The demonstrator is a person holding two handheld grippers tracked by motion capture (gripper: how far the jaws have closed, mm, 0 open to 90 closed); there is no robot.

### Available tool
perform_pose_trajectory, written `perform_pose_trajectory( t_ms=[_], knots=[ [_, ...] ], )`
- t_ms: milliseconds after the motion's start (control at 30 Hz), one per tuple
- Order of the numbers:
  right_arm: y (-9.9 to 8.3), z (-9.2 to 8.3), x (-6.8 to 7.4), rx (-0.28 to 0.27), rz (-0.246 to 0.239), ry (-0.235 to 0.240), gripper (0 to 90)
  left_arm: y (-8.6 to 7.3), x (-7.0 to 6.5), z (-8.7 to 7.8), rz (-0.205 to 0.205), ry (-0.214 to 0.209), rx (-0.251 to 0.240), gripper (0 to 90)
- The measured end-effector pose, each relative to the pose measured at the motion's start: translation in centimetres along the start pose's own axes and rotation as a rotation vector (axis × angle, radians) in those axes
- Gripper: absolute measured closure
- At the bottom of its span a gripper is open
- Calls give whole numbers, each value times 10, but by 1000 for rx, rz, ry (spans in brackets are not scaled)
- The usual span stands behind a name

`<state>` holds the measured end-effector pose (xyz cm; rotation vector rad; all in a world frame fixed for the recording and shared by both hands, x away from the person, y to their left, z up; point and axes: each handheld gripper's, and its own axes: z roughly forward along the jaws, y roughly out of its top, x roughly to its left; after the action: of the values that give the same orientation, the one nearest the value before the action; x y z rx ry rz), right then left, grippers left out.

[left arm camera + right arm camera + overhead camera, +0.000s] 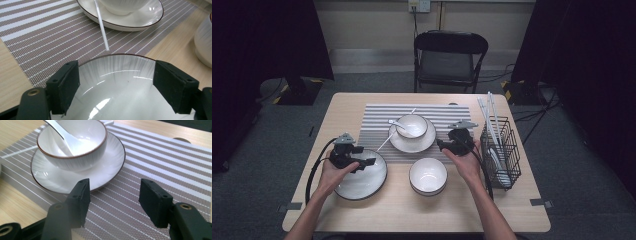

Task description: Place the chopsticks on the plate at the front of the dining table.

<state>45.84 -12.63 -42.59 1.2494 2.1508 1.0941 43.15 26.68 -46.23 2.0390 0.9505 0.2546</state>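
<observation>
White plate [117, 87] sits between the left gripper's [362, 162] spread fingers [65, 87]; the right gripper's [113, 202] fingers hang apart, empty, over the striped mat [160, 167].

Left claw [116, 82] spread wide over a white plate [117, 92], chopstick [102, 25] on striped placemat [45, 37] beyond

The bench [362, 220] is pale wood-grain. Toward its far edge lies a placemat [377, 117] striped grey and white. The plate [362, 182], saucer [412, 145] and both bowls [428, 175] are glossy white with thin dark-brown rims. The wire basket [507, 150] at the right edge is black, as are both tongs [115, 82].
</observation>
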Motion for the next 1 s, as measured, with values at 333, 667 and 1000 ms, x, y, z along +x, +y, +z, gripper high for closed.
perform_pose_trajectory(
  t_ms=[333,667,1000],
  knots=[
    [16,-16,-8,-33,9,8,399,0,1,-1,-10,12,-3,229],
    [36,-34,-16,-67,-6,14,429,1,0,-2,-11,5,-12,230],
    [42,-52,-35,-84,-5,-22,422,1,0,-2,-6,16,-6,231]
  ],
)
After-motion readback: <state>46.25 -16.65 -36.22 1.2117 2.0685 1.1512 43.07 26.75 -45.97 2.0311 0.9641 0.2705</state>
